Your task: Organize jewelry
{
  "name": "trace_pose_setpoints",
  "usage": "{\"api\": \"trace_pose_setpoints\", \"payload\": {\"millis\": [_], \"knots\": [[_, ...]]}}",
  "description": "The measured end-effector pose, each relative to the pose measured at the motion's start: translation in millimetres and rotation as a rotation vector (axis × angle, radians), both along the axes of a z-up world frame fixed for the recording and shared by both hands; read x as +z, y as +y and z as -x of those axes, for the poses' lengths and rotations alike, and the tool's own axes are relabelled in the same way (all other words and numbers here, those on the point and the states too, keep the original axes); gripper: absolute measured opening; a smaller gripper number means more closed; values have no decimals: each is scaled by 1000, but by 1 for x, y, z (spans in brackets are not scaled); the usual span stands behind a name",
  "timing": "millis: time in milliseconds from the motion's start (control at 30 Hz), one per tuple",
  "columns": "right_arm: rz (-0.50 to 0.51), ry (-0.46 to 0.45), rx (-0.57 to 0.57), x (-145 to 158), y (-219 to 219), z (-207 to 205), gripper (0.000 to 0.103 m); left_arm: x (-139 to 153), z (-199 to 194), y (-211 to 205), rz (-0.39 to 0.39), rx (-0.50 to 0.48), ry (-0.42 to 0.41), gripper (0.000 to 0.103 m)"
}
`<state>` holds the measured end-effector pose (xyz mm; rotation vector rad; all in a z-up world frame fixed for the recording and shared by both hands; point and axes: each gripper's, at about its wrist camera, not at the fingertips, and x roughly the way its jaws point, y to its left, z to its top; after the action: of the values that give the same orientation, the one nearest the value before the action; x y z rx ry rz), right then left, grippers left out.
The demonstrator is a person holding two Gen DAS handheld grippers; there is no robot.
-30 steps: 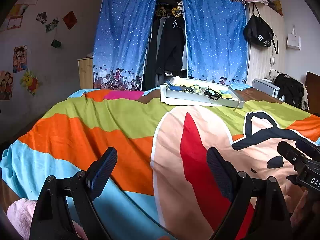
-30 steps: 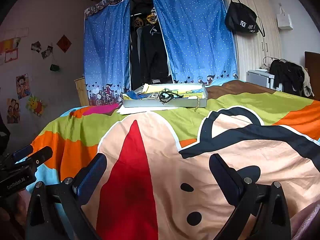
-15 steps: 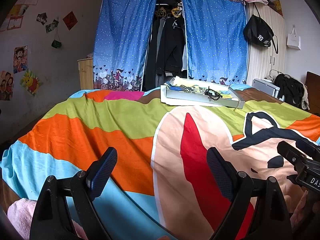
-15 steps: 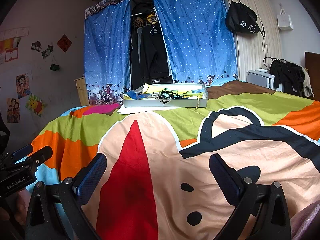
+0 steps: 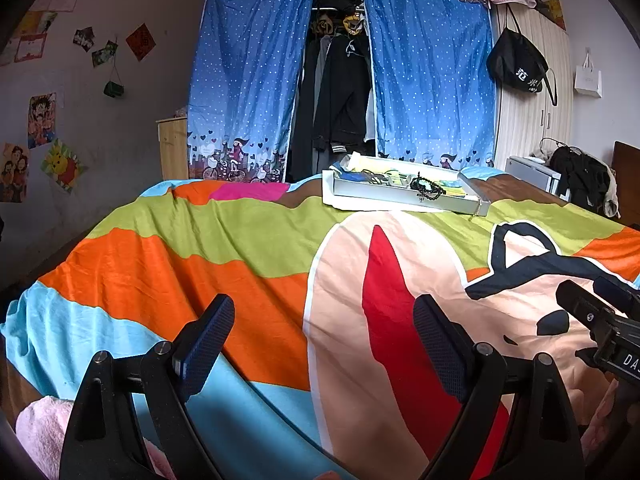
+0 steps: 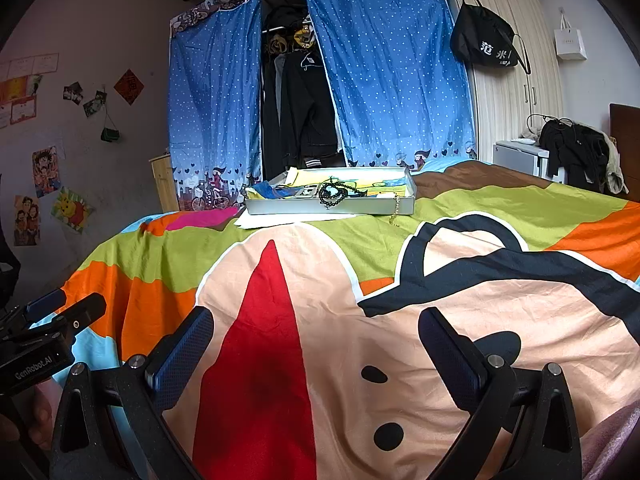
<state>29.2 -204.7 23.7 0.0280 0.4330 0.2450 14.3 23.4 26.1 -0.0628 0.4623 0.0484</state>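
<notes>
A shallow grey tray (image 5: 400, 197) (image 6: 360, 205) lies at the far side of the bed, on white paper. A black bead bracelet (image 5: 427, 189) (image 6: 334, 196) drapes over its near rim, among colourful items inside. A thin gold chain (image 6: 396, 212) (image 5: 476, 210) hangs from the tray's right corner onto the cover. My left gripper (image 5: 324, 332) stands open low over the near edge of the bed, far from the tray. My right gripper (image 6: 316, 340) is open too, with nothing between its fingers. Each gripper shows at the edge of the other's view.
A brightly striped cartoon bedcover (image 5: 248, 256) (image 6: 440, 280) spreads between me and the tray. Blue curtains (image 5: 248, 80) frame an open wardrobe behind the bed. A black bag (image 5: 518, 68) hangs at the right, and a pink towel (image 5: 36, 428) lies at the lower left.
</notes>
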Motion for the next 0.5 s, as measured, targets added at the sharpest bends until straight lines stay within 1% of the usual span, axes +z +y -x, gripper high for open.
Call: {"api": "trace_pose_setpoints", "payload": {"millis": [500], "knots": [[1,1,0,0,0,0,103,-1,1,3,-7,1,1,87]]}}
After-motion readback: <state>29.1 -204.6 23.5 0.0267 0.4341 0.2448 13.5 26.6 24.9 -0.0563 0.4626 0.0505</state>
